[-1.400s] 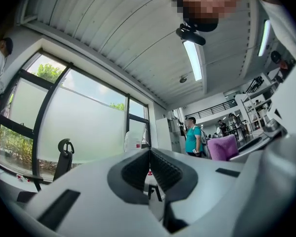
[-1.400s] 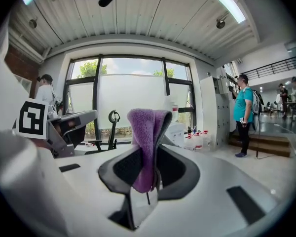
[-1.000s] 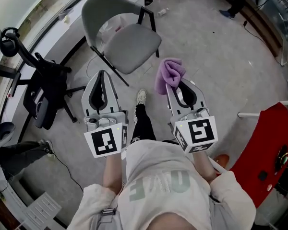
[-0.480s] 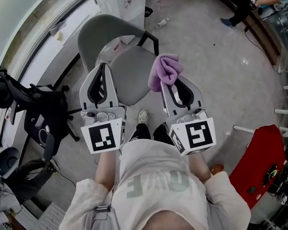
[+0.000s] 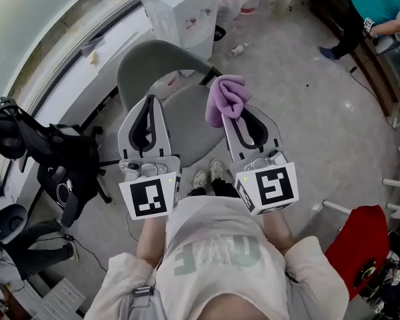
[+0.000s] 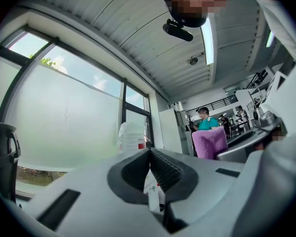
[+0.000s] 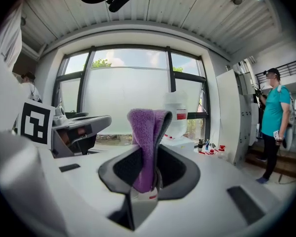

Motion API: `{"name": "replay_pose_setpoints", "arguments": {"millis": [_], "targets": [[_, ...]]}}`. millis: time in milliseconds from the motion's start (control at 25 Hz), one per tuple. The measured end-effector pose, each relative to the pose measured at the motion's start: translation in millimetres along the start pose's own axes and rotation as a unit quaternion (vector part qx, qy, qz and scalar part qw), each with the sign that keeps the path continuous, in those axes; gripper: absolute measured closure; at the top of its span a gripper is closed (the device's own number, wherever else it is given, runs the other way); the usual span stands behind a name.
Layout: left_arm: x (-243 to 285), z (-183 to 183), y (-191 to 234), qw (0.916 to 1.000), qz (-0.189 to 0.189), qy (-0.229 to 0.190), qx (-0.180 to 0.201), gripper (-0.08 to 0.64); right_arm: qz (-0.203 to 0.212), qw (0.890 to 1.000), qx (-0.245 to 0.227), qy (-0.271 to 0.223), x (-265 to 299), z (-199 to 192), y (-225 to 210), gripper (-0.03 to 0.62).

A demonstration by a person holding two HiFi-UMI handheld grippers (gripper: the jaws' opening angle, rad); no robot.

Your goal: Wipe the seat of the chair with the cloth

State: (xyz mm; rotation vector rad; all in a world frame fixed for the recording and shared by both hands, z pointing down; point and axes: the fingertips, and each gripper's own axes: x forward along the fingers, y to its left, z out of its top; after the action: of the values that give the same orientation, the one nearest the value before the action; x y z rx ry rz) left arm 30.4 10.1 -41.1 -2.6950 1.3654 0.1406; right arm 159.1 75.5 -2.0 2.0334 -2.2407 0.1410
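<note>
1. Right gripper (image 5: 238,114): my jaws are pinched on the cloth (image 5: 227,99). A fold sits between the pads, and the purple bunch stands out past the tips.
2. Left gripper (image 5: 147,105): my jaws are pressed together with nothing between them.
3. Seat (image 5: 187,122): it lies below and ahead of both sets of jaws and shows between them in the head view. The cloth is well apart from it, so wiping has not yet begun.
4. Cloth handling: I judge it light, soft and limp. It should drape and bunch rather than hold a shape. The present hold on a fold looks secure, whereas a hold on a loose edge could pull out under friction.
5. Contact: the free bunch beyond the tips should meet the seat, not the hard tips.
6. Chair (image 5: 150,62): the grey seat looks stiff and smooth, on thin dark legs. I judge the chair light enough to slide on the floor under a push. My left jaws are free to steady the backrest rim.
</note>
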Motion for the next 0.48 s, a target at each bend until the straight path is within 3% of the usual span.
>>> {"name": "replay_pose_setpoints", "arguments": {"millis": [200,480], "targets": [[11.4,-0.2,0.3,0.9992,0.031,-0.003,0.025,0.546,0.020,1.000,0.007,-0.010,15.4,4.8,-23.0,0.506],[24.8,-11.4,12.5,0.9976,0.062,0.013,0.028,0.546,0.052,0.998,0.019,0.019,42.0,-10.0,-31.2,0.506]]}}
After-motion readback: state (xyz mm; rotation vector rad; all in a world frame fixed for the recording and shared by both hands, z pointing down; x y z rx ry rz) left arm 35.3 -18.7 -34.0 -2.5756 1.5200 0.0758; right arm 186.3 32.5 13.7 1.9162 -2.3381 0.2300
